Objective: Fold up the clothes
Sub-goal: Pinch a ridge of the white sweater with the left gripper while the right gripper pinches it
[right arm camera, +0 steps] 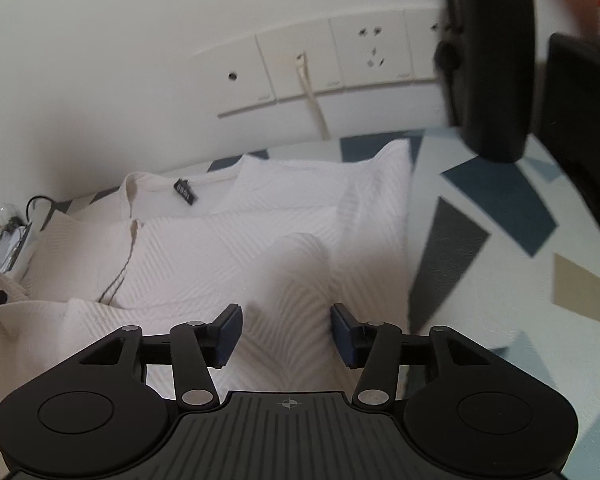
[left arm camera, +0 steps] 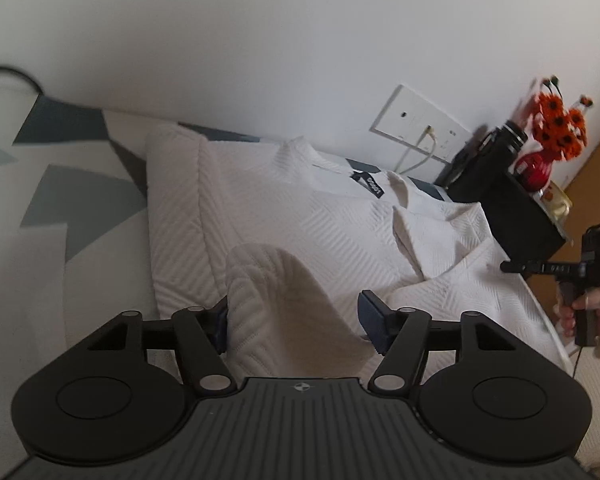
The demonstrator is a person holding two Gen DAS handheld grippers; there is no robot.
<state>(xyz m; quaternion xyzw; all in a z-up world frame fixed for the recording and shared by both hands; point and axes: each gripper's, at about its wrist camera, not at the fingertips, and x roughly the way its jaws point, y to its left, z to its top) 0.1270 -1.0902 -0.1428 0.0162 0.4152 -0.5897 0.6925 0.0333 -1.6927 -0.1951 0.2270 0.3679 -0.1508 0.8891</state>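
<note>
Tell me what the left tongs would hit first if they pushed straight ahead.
Most likely the rolled white sleeve of the sweater, which already lies between the open left tongs. Past it come more of the sweater and then the wall, though depth is hard to judge.

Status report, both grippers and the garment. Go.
Left gripper open, sleeve fold between its jaws. Right gripper open, over the other sleeve. White sweater flat, collar toward the wall. Black bottle near, not blocking.
</note>
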